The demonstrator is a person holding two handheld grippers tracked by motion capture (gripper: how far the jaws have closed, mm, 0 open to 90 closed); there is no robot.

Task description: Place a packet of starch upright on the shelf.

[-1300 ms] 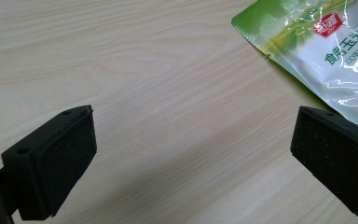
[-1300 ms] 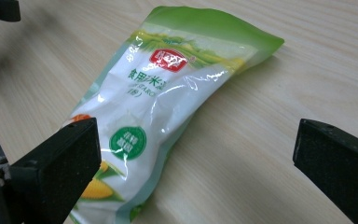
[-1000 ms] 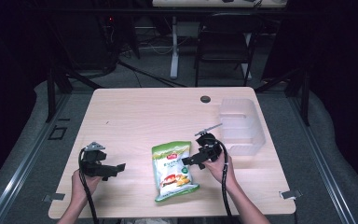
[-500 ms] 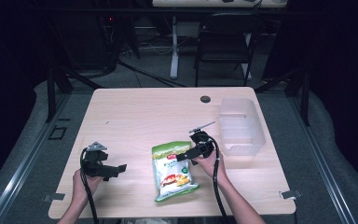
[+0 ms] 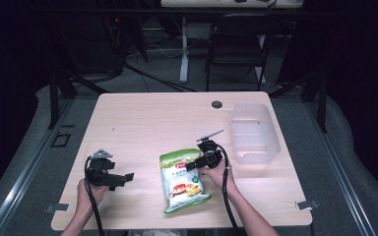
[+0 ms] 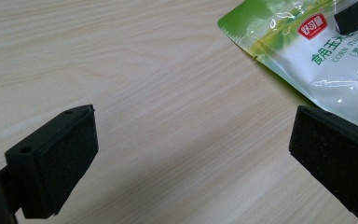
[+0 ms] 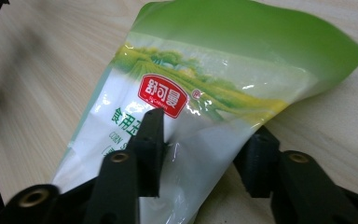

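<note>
A green and white bag of corn starch (image 5: 182,182) lies flat on the wooden table near its front edge. My right gripper (image 5: 193,165) has come in at the bag's upper right side. In the right gripper view its jaws have just been closing and now pinch the bag (image 7: 223,79), which puckers between the right gripper (image 7: 205,154) pads. My left gripper (image 5: 127,176) rests to the left of the bag, open, pointing at it. In the left gripper view, bare table shows between the wide jaws of the left gripper (image 6: 193,158), with the bag (image 6: 335,65) beyond at the upper right.
A clear plastic bin (image 5: 254,132) stands at the table's right side, just beyond my right hand. A small dark round cap (image 5: 217,104) sits near the table's far edge. A chair and desk legs stand behind the table.
My right gripper moved left and down onto the bag's upper right side and its jaws closed on it. The left gripper stayed where it was.
</note>
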